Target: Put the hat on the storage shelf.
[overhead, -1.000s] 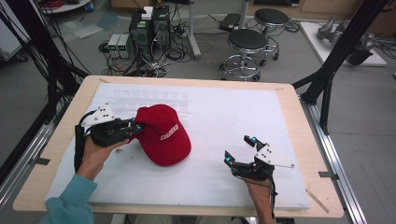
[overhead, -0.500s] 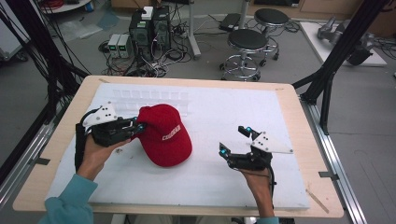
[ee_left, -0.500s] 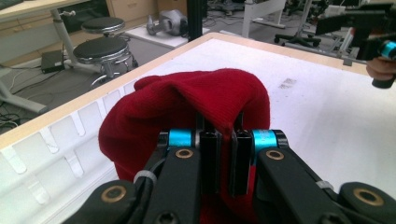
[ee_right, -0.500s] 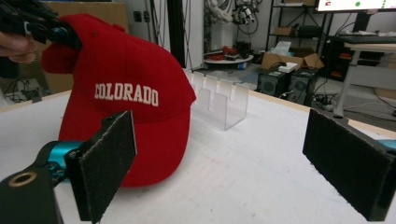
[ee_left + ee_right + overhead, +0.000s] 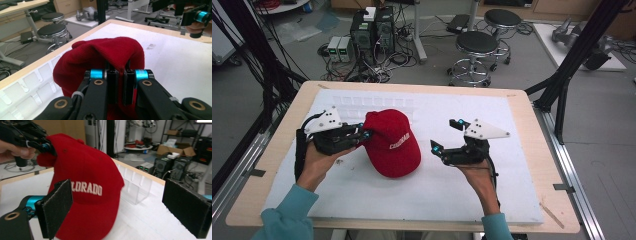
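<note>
1. The red cap (image 5: 391, 145) lies on the white mat (image 5: 462, 200) of the counter (image 5: 532, 220), left of the middle, with its white lettering facing up.
2. In the right gripper view the cap (image 5: 85, 185) stands tilted, one side lifted off the mat, and the lettering reads "LORADO".
3. The left gripper (image 5: 362, 136) is clamped on the cap's left edge. In the left gripper view its jaws stand nearly together with a fold of the red cloth (image 5: 110, 55) pinched between them.
4. The left hand (image 5: 319, 162) holds that gripper from below, with a teal sleeve (image 5: 287, 215) behind it.
5. The right gripper (image 5: 446, 136) is just right of the cap, apart from it, and points at it. Its jaws are wide apart and hold nothing.
6. The right hand (image 5: 477, 175) carries it above the mat.
7. A clear tray (image 5: 137, 187) lies on the mat just behind the cap.
8. Beyond the counter are stools (image 5: 477, 45) and computer boxes (image 5: 372, 25) on the floor.
</note>
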Motion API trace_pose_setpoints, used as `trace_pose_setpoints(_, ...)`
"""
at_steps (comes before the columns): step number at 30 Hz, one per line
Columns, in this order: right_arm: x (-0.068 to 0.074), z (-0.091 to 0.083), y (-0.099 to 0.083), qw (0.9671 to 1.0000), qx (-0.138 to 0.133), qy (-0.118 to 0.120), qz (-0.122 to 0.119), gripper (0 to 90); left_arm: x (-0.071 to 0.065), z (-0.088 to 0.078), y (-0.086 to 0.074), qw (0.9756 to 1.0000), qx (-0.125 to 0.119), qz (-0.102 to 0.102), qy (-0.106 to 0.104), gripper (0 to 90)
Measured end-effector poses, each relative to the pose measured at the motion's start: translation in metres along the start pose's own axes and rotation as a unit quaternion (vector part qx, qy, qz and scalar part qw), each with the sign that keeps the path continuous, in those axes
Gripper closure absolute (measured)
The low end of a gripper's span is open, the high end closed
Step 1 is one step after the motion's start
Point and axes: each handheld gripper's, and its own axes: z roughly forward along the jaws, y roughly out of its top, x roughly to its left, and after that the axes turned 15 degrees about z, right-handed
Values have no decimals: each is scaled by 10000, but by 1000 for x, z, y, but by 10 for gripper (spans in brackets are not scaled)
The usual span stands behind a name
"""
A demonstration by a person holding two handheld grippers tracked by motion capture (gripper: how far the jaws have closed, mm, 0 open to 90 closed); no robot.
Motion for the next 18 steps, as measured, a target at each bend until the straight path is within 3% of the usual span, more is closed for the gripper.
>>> trace_pose_setpoints(11,19,34,17,9980,433,435,-159,86,-10,10,7,9998,-19,114,-164,857)
trace_pose_setpoints(18,31,52,23,9947,725,663,-314,86,-14,13,10,9996,-69,154,-231,857)
